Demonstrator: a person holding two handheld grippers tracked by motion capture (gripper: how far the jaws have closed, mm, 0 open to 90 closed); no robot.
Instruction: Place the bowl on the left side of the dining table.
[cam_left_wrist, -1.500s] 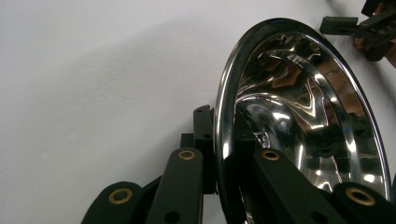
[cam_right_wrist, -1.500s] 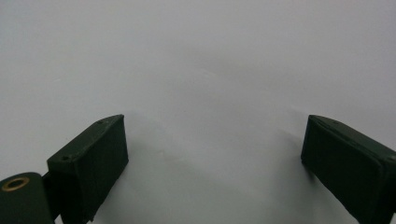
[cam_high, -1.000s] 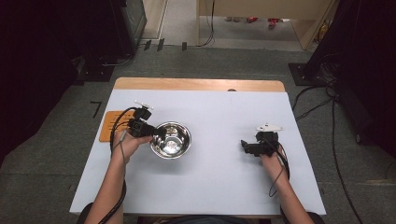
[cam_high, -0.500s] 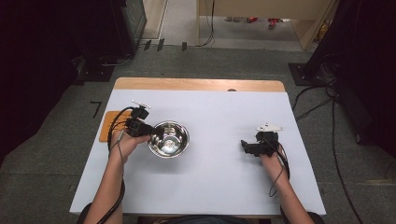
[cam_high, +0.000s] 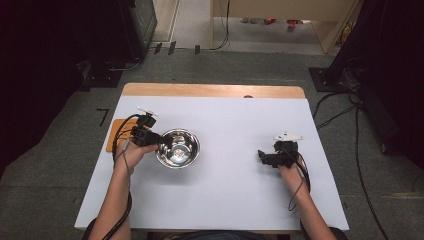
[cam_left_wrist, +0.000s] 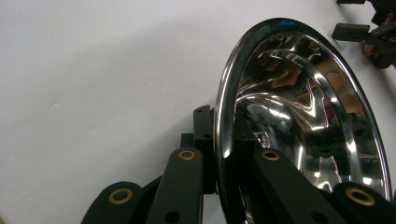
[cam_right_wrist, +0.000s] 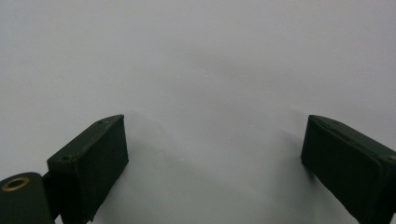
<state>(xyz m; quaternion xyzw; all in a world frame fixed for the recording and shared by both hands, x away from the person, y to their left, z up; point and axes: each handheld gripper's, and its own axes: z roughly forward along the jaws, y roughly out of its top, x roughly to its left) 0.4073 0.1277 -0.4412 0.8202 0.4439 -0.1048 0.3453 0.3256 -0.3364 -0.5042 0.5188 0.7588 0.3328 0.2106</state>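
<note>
The shiny round stainless-steel bowl sits on the left half of the white tabletop, upright with its open side up, its polished inside throwing back bright reflections. Your left gripper is at the bowl's left edge, and its fingers are pinching the rim: in the left gripper view one black finger lies against the outside of the rolled rim and the other sits inside the bowl, so the thin steel wall is clamped between them. Your left hand comes in from the lower left, with the gripper's black cable looping along your forearm. Just off the tabletop's left edge, beside that gripper, an orange flat board shows past the white surface. Well apart from the bowl, on the right half of the tabletop, your right gripper points left toward the bowl, and its fingers are spread wide with nothing between them, bare white tabletop showing in the gap. A strip of light wood runs along the far edge of the tabletop, and grey floor with dark cables surrounds it
</note>
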